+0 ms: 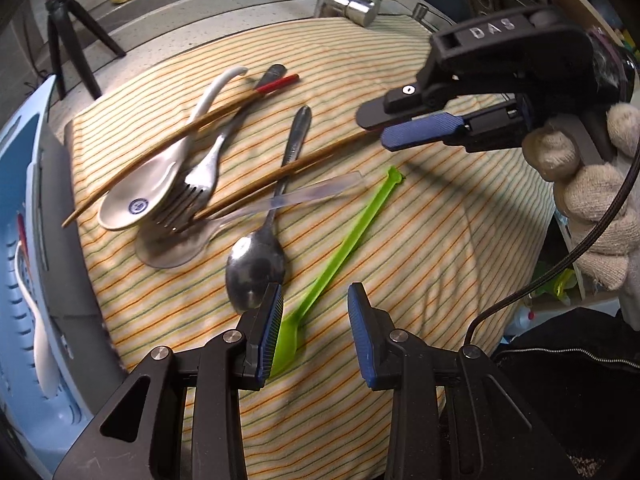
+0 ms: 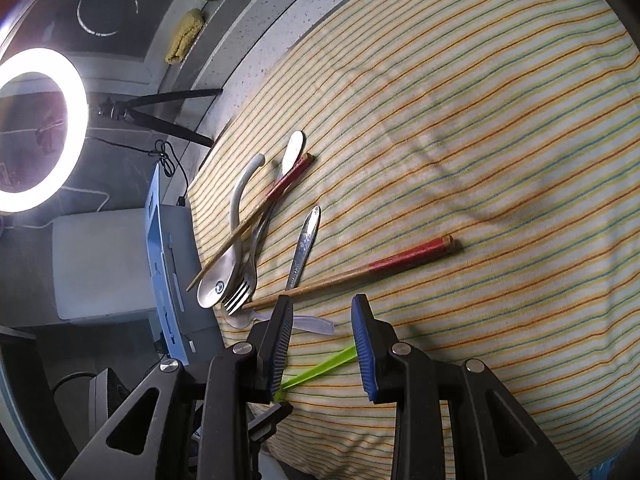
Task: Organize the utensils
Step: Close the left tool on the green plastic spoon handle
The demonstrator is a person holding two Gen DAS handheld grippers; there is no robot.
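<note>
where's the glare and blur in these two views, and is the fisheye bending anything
Right wrist view: the ring light blows out white at the left edge; the striped cloth bulges into curves. Left wrist view: the fork and white ceramic spoon look smeared by motion blur; shine glints off the faucet; the right gripper shadows the cloth.

Scattered utensils (image 1: 256, 184) (mostly spoons) on striped cloth (image 1: 420, 240)

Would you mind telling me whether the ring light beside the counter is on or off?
On: the ring light glows bright white all around its circle in the right wrist view.
</note>
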